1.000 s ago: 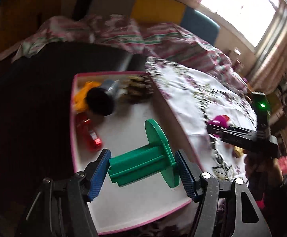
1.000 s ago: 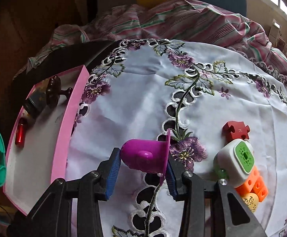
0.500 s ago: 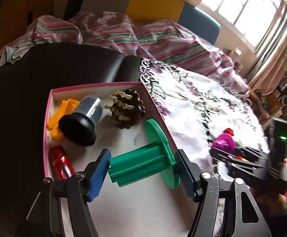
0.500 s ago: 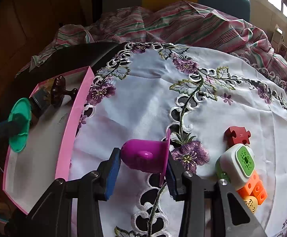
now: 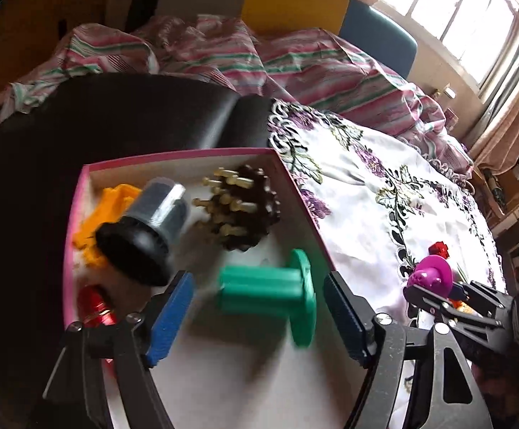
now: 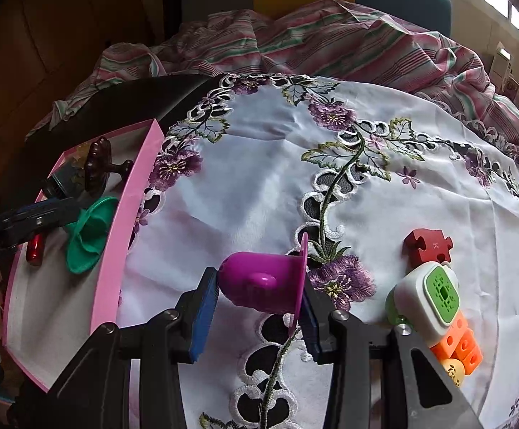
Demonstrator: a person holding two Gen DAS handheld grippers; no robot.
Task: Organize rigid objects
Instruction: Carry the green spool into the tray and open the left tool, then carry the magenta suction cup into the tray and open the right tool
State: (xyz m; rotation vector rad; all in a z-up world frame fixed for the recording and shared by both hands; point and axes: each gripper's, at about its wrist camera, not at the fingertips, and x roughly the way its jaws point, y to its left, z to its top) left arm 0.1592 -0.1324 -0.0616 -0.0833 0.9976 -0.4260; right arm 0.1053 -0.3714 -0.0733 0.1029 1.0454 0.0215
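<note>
In the left wrist view my left gripper (image 5: pixel 259 316) hangs over the pink-rimmed box (image 5: pixel 173 153) with its jaws opening. The green spool (image 5: pixel 270 295) is blurred between the blue pads, and neither pad touches it. In the right wrist view the same green spool (image 6: pixel 89 228) shows inside the pink-rimmed box (image 6: pixel 123 221). My right gripper (image 6: pixel 259 312) is shut on a purple cup-shaped piece (image 6: pixel 263 282) above the embroidered cloth (image 6: pixel 259 186). The left wrist view shows that purple cup-shaped piece (image 5: pixel 433 279) at the far right.
The box also holds a black-capped grey jar (image 5: pixel 148 228), a brown peg cluster (image 5: pixel 241 207), an orange piece (image 5: pixel 105 211) and a red metallic item (image 5: pixel 95 307). On the cloth lie a red puzzle block (image 6: pixel 427 246), a white-green device (image 6: pixel 427 296) and orange blocks (image 6: pixel 459 343).
The left gripper has opened off the green spool, which has dropped lower and blurred over the box floor. The right gripper with the purple piece has stayed put.
</note>
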